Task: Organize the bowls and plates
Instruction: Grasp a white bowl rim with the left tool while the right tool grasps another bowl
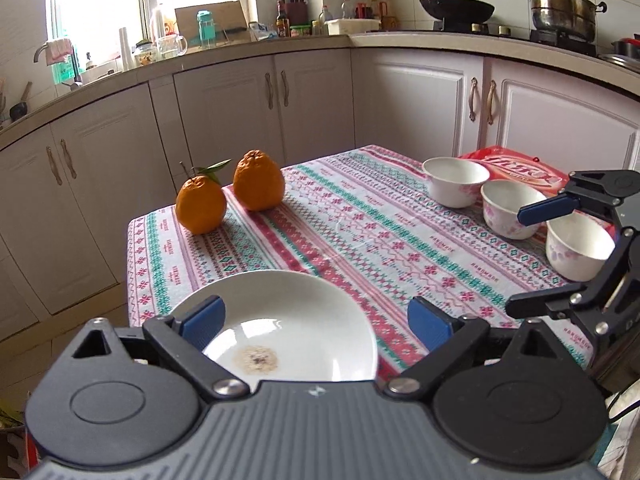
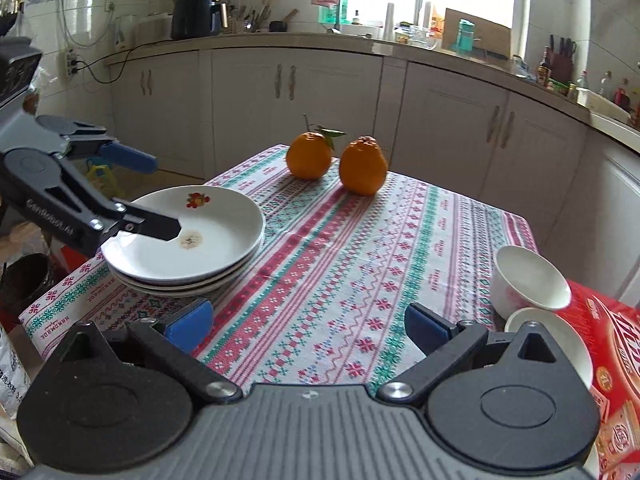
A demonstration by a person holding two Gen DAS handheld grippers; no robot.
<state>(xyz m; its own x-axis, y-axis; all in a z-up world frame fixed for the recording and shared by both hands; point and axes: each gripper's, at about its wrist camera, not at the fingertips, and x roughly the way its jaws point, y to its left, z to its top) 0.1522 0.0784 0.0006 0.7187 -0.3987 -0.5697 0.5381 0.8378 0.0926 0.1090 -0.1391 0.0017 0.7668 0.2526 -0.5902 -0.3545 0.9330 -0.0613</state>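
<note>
White plates [image 2: 184,248], three of them by the look of it, stacked at the left corner of the patterned tablecloth [image 2: 320,272]. Three floral bowls [image 1: 508,210] sit along the right edge by a red package [image 1: 520,174]. Left gripper [image 1: 316,320] hangs over the top plate, jaws wide, nothing in them; right gripper [image 2: 308,326] is wide open and empty too. Two oranges [image 2: 336,160] at the far end.

table [image 2: 320,280], patterned cloth | two oranges [image 2: 338,160] far edge | plate stack [image 2: 188,248] left of oranges, nearer | three bowls [image 1: 512,208], red packet [image 1: 520,172] right of oranges
</note>
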